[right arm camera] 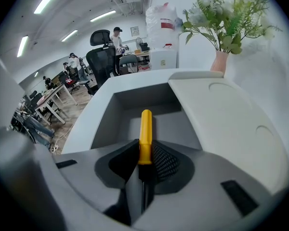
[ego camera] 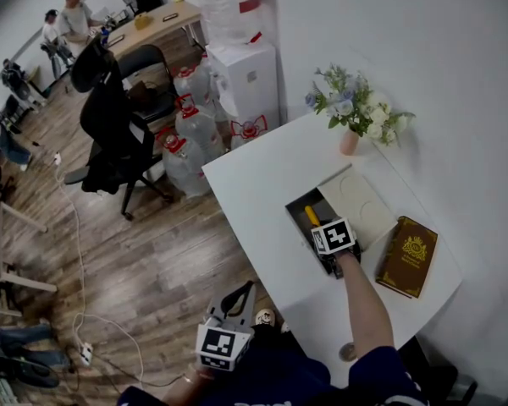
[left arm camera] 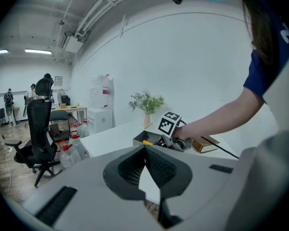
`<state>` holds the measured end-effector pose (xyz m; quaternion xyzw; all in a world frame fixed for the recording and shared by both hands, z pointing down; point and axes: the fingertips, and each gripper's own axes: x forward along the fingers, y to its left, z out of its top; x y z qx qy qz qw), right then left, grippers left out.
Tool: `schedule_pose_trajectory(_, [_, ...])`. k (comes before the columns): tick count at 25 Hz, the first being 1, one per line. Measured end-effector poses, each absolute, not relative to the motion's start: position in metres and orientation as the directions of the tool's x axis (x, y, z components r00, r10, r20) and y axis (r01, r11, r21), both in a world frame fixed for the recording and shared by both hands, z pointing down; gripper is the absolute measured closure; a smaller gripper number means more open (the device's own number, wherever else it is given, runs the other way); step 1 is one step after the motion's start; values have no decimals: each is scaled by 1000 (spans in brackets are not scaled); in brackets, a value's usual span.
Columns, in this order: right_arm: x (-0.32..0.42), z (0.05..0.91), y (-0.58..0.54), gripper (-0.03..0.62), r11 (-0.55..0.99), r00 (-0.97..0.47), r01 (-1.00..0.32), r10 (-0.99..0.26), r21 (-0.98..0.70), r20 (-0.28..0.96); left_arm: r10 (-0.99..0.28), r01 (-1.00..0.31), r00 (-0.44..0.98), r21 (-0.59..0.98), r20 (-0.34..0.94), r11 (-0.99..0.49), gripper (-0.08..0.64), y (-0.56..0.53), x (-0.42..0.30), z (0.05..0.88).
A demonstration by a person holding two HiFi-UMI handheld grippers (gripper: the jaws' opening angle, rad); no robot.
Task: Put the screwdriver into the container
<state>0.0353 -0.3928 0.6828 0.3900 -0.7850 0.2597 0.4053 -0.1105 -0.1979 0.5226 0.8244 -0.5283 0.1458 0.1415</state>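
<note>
My left gripper point(left arm camera: 144, 150) is low at the left, off the edge of the white table point(ego camera: 262, 176), and its jaws are closed together with nothing between them. To its right, on the table, stands the grey container point(ego camera: 298, 205), which is open. The screwdriver point(right arm camera: 145, 129) is over this container: its yellow handle points forward and down into the hollow, but I cannot tell if it touches the bottom. My right gripper point(right arm camera: 143, 168) holds it, with the jaws narrow and pressed on the dark part just below the handle. The flat lid point(right arm camera: 231, 124) lies just beside the container on the right. Further right lies a brown book point(ego camera: 409, 256), and behind the lid, near the wall, stands a pink vase point(ego camera: 349, 142) with flowers.
</note>
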Motion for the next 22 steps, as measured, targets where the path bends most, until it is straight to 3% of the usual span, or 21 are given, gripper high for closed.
schedule_pose_trajectory(9, [37,675,-386,441,544,-404,-828,-408,-138,819,-830,-915,395,91,394,-392,543,-195,-112,525])
schedule_pose_trajectory(22, [53,583,-378,437,495,-442,-863,-649,-98,620,-830,-896,442,112,340,-430,543,-201,-101,514])
